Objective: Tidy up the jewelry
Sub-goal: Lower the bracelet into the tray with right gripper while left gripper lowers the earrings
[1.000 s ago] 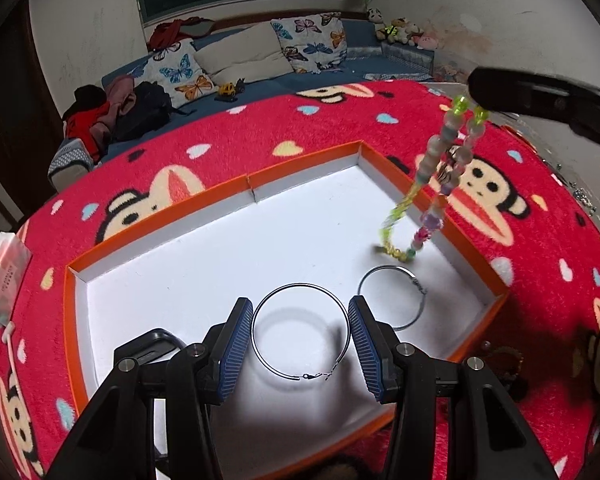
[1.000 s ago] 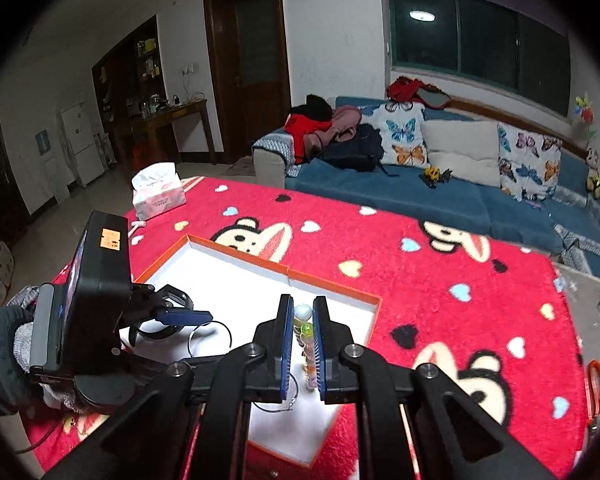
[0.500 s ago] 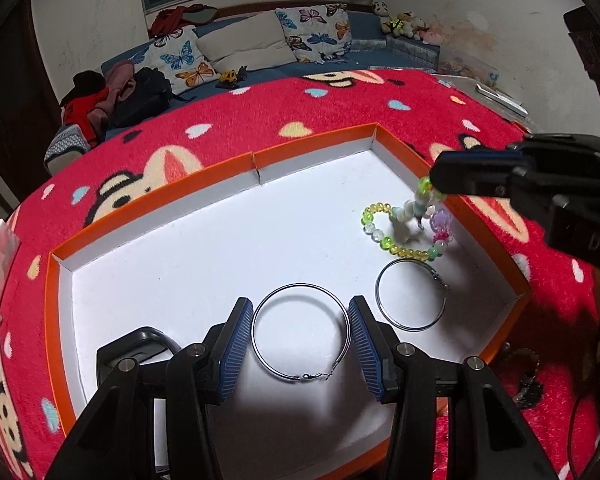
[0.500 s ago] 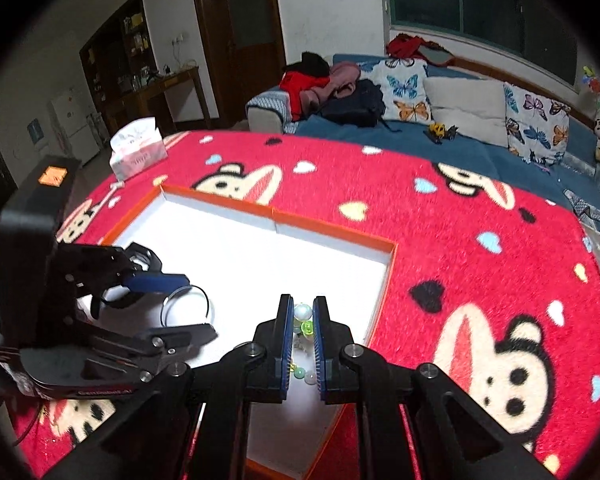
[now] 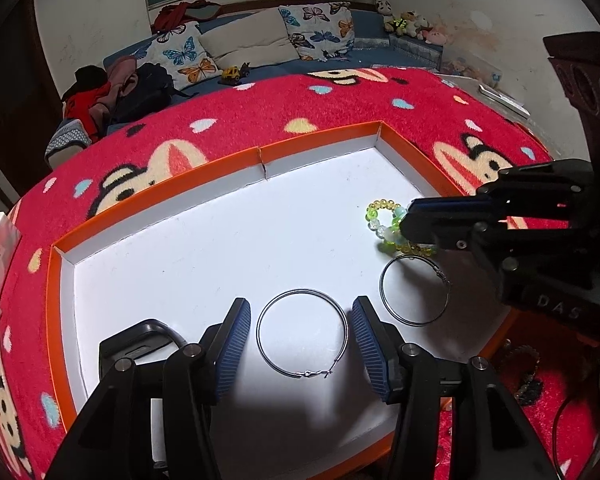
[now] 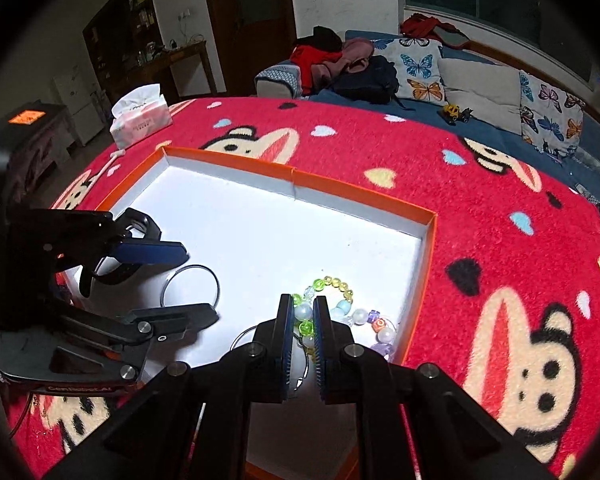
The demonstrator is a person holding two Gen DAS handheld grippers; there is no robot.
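In the left wrist view, the left gripper (image 5: 300, 344) has its 2 blue pads spread wide on either side of a large silver hoop earring (image 5: 302, 338) lying flat on the white floor of the orange-rimmed tray (image 5: 320, 148), touching neither pad, while a second hoop (image 5: 415, 290) lies just ahead to its right, beside the beaded bracelet (image 5: 384, 224) under the right gripper's tip. In the right wrist view, the right gripper (image 6: 303, 316) is clamped on 1 strand of that bracelet, the remaining beads resting on the tray floor near the tray's far right corner, ahead and to the right of its fingers (image 6: 286, 336); the left gripper sits open to its left, around the first hoop.
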